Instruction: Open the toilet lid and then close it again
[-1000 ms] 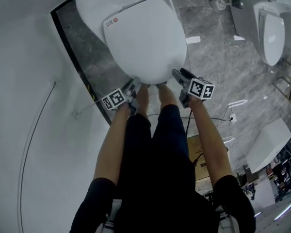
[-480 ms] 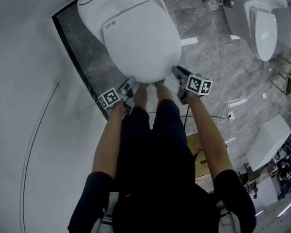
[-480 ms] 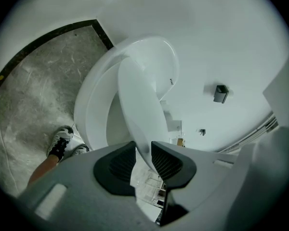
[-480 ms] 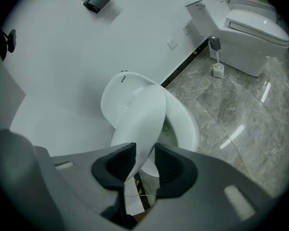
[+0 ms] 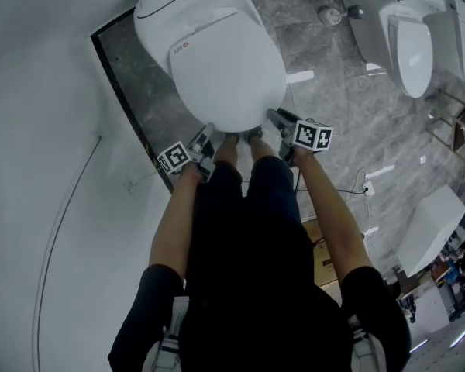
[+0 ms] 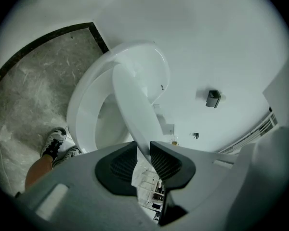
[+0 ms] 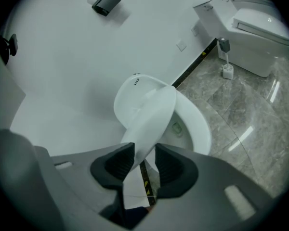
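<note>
White lid [image 5: 229,76]: partly raised.
Left claw [image 6: 143,150]: just tightened on its rim.
Right claw [image 7: 145,154]: just eased, gripping rim.
Tip: raise both sides evenly.

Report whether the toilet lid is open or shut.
Partly open: the lid tilts up off the seat, with the bowl visible beneath.
</note>
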The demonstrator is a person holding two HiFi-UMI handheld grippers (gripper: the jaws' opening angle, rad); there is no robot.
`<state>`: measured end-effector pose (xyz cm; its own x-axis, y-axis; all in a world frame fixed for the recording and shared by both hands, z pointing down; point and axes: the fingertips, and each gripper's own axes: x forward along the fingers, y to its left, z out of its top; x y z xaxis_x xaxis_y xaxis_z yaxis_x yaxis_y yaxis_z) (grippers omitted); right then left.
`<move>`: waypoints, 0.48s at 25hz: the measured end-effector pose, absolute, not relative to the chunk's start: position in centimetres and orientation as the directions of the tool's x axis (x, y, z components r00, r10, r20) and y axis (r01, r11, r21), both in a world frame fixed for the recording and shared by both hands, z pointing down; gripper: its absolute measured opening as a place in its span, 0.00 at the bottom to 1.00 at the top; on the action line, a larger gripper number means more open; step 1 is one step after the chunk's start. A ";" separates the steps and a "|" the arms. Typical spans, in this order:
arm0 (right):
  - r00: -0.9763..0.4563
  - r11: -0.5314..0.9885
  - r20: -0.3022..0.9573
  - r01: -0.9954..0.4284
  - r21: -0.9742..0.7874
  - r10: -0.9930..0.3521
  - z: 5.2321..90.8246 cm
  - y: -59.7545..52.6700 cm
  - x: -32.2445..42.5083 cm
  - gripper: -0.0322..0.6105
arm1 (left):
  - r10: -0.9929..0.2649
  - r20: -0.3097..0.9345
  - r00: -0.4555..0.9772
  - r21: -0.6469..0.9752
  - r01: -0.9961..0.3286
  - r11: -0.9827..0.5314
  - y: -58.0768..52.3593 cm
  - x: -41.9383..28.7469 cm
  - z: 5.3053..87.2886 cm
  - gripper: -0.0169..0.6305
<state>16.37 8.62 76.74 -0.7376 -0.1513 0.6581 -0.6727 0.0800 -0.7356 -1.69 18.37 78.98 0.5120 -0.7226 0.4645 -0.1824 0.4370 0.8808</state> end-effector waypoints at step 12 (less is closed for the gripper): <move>-0.504 0.781 0.844 -0.596 -0.187 -0.182 70.0 8.3 15.5 0.35 | -0.780 0.404 0.479 0.912 -0.139 0.387 16.3 -3.9 74.1 0.16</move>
